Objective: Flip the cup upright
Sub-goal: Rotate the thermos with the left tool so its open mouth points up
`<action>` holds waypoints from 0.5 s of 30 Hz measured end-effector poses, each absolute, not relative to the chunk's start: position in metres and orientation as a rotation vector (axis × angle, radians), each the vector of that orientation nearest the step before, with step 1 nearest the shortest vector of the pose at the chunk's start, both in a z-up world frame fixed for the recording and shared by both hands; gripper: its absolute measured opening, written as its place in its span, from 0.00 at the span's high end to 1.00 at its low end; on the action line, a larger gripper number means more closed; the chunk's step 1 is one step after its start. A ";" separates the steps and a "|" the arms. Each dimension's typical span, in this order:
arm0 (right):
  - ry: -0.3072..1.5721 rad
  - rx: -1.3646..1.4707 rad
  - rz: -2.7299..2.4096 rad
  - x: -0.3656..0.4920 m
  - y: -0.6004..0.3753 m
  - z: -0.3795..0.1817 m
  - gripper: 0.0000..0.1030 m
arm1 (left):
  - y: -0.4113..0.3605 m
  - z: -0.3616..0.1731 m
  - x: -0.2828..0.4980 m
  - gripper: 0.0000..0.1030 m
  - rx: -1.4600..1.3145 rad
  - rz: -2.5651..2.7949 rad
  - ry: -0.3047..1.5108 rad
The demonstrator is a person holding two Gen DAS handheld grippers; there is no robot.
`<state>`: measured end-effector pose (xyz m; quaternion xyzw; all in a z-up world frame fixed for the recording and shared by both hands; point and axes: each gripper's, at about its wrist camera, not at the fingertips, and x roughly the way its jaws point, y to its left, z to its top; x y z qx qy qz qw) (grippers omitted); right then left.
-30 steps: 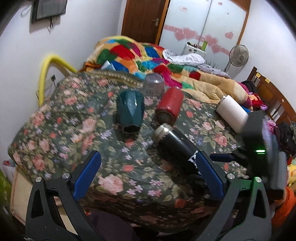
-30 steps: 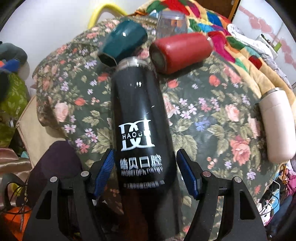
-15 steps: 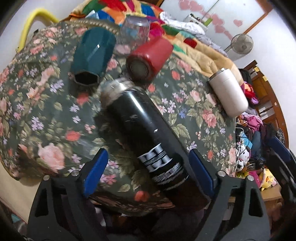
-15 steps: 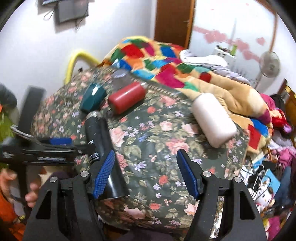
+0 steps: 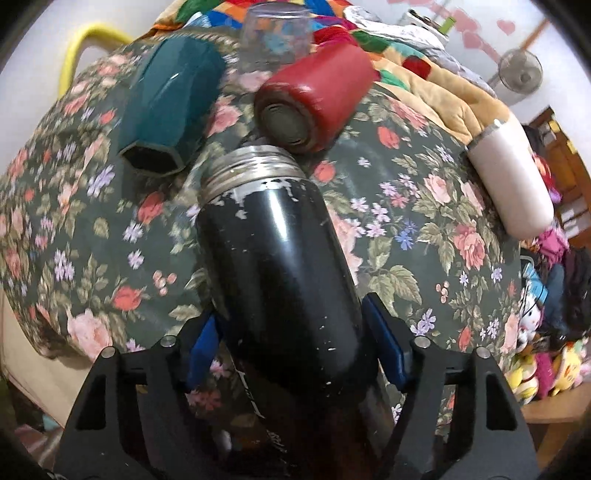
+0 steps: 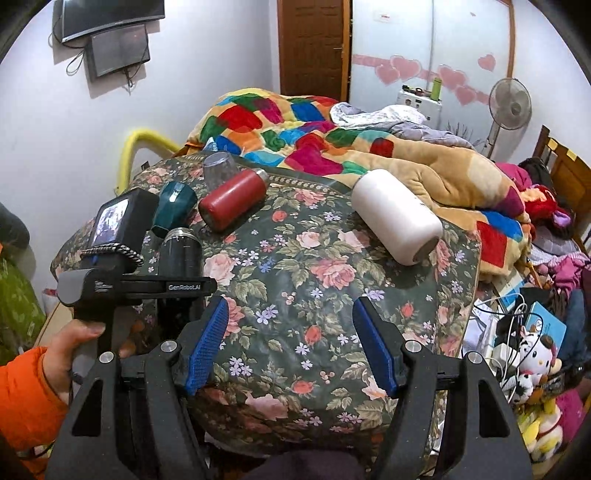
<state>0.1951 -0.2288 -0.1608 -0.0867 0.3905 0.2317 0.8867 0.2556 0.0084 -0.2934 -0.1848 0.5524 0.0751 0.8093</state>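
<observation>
Left hand point(image 6: 70, 354), orange sleeve, wraps the grip of the left hand-held gripper point(image 5: 295, 343), which is pinching the black cup point(image 5: 273, 266) low on its body, a blue pad pressed against each side. Cup points away along the fingers, bare threaded steel mouth point(image 5: 251, 170) at the far end, over the floral cover point(image 5: 424, 229); can't tell from the left wrist view whether its body touches the cover. From the right wrist view the same cup point(image 6: 181, 254) sits at the left edge of the covered surface, mouth up and away, with the left gripper's body point(image 6: 136, 284) crossing in front of it. Just beyond the mouth: teal faceted cup point(image 5: 166, 110) on its side, hex opening facing the camera; beside that the red flask point(image 5: 314, 99) on its side, open end close to the black cup's rim, contact unclear. A clear tumbler point(image 5: 275, 35) stands inverted behind those two. Further right, well apart, the white flask point(image 5: 513, 177) lies on its side near the cover's edge against the patchwork quilt point(image 6: 295, 129). Right hand-held gripper point(image 6: 291, 343) is spread wide, pinching nothing, held back over the near edge of the cover, fingers aimed across it between the black cup and the white flask.
</observation>
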 end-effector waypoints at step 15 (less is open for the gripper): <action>0.786 -0.139 0.414 0.193 -0.246 -0.154 0.36 | -0.025 -0.171 0.221 0.38 -0.199 0.032 0.802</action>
